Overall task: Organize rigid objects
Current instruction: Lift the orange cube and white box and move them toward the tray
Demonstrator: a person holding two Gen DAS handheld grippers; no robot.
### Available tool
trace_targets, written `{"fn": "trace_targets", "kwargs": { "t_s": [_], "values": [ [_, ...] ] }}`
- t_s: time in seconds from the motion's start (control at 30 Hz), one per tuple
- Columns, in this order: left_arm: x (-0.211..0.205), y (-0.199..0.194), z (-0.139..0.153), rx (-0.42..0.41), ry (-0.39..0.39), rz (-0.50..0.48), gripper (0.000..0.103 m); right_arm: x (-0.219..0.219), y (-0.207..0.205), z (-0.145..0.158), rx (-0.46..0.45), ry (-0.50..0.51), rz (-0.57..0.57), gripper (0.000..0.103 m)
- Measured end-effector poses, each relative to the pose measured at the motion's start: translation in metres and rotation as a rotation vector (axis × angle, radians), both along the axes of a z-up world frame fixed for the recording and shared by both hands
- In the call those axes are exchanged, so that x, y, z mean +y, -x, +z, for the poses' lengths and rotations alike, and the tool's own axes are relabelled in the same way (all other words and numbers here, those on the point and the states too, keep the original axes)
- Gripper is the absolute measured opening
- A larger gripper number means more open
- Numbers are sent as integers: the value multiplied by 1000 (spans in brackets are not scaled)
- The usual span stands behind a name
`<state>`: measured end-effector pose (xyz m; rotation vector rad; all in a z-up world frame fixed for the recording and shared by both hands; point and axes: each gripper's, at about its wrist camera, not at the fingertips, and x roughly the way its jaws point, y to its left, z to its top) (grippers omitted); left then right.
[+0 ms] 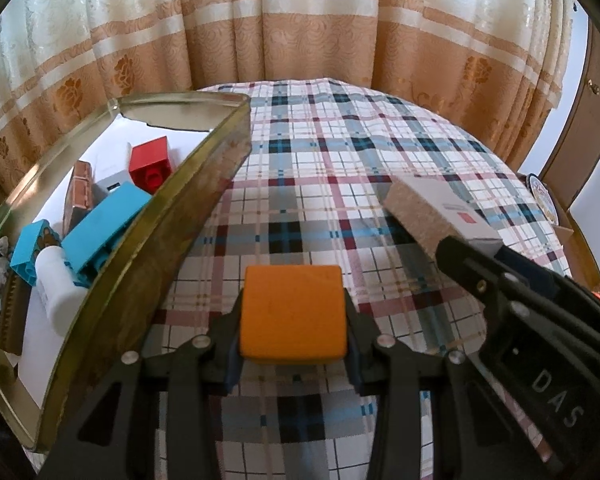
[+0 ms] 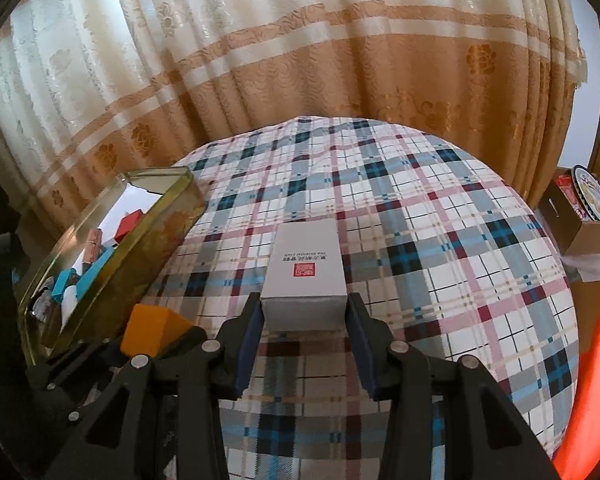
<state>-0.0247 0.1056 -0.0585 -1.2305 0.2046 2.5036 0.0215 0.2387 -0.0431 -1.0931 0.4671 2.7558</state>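
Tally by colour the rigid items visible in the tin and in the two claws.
Blue blocks: 2
Red block: 1
Orange block, in left claw: 1
White bottle: 1
White box, in right claw: 1
Brown box: 1
Total: 7

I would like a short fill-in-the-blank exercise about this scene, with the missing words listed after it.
1. The left gripper is shut on a block whose colour is ____.
2. The right gripper is shut on a small grey cardboard box that bears a ____ seal mark.
3. The gold metal tin already holds a white plastic bottle and a square plastic brick coloured ____.
4. The cloth under everything has a ____ pattern.

Missing words: orange; red; red; plaid
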Motion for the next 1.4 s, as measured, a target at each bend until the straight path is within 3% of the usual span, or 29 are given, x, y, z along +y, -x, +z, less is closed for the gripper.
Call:
{"fn": "trace_targets", "kwargs": {
  "t_s": [0.67, 1.07, 1.4],
  "values": [
    [-26, -2, 28, 59, -110, 21, 40, -8, -16, 32, 134, 31, 27, 44],
    [-39, -8, 54, 131, -239, -25, 40, -15, -33, 66, 253, -33, 15, 44],
    [-57, -5, 76, 183, -273, 10, 40, -18, -36, 78, 294, -36, 18, 44]
  ]
}}
